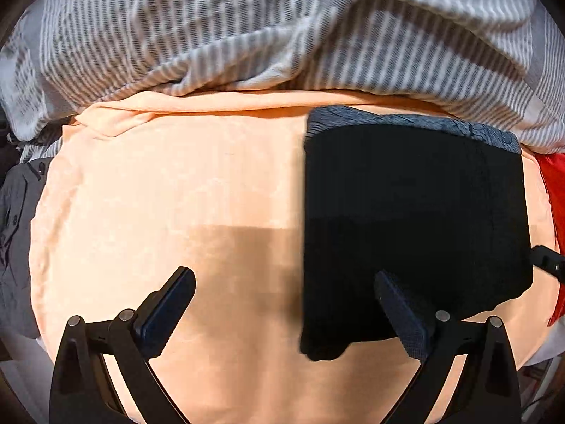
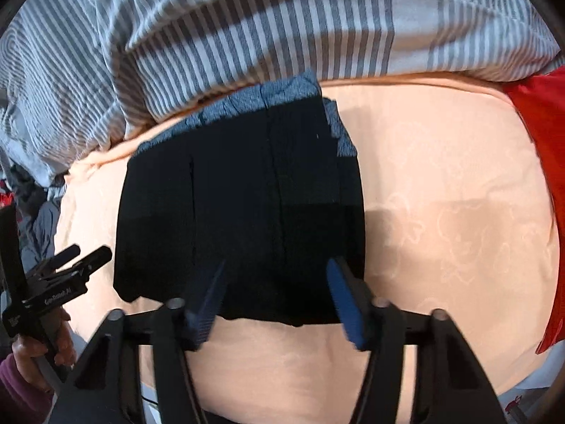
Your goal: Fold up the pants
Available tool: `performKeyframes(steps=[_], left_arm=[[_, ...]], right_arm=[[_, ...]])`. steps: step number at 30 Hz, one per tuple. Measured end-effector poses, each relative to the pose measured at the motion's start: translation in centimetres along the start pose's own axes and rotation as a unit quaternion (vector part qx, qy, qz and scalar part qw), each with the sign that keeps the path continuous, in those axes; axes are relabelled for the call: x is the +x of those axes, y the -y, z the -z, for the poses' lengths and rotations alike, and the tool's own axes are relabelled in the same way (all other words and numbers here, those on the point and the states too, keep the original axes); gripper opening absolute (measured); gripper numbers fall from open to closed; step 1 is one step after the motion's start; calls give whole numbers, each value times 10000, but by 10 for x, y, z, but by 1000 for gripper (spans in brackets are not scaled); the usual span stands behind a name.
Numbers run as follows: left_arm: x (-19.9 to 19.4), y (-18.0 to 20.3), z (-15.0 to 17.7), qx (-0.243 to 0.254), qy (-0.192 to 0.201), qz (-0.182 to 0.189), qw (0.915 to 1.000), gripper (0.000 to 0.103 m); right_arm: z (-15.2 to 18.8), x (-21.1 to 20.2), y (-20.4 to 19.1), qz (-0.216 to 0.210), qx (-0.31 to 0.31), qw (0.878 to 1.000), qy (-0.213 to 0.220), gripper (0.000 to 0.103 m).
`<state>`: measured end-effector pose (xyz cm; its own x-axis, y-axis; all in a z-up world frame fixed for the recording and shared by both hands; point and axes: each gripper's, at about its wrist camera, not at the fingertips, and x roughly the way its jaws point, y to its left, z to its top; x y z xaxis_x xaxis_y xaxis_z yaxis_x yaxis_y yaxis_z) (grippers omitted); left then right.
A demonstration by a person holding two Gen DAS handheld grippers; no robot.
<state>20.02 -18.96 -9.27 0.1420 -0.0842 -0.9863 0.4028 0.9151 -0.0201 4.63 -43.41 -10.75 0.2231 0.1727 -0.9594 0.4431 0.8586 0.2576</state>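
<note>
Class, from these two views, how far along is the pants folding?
Done: the black pants lie as a compact folded rectangle on the peach sheet. In hand: nothing; the left gripper and right gripper hang open above. Left: perhaps only tidying the uneven near edge.

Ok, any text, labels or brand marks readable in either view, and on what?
"GenRobot.AI", as far as it reads, white print on the left gripper body, seen in the right wrist view.
A small white label lower on that gripper: too small to read.
Pants, sheet, striped duvet: no text.
</note>
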Motion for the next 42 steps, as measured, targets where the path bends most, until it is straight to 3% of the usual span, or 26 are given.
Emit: performKeyframes(steps=[2, 7, 10, 13, 16, 21, 26, 31, 42], left_arm=[[-1, -8, 0, -13, -1, 14, 10000, 102], [-1, -19, -2, 133, 2, 49, 9999, 102], [-1, -26, -2, 131, -17, 127, 9998, 102], [1, -31, -2, 100, -90, 215, 9997, 102], [3, -30, -2, 125, -96, 275, 9995, 102], [1, -24, -4, 170, -52, 370, 9992, 102], [1, -20, -3, 192, -90, 340, 9992, 102], [0, -19, -3, 10, -107, 298, 9995, 102], [4, 2, -8, -265, -182, 200, 9993, 102]], right_arm=[[-3, 0, -2, 22, 113, 9999, 44, 35], [-15, 3, -1, 131, 371, 9989, 240, 32], [-19, 29, -3, 213, 431, 9988, -76, 32], [-14, 33, -4, 336, 632, 9974, 61, 33], [-5, 29, -7, 235, 792, 9966, 66, 41], [1, 31, -15, 406, 506, 9979, -2, 44], [1, 33, -14, 238, 728, 9970, 68, 55], [-3, 38, -20, 125, 413, 9991, -28, 67], [-11, 43, -22, -181, 33, 9991, -393, 75]])
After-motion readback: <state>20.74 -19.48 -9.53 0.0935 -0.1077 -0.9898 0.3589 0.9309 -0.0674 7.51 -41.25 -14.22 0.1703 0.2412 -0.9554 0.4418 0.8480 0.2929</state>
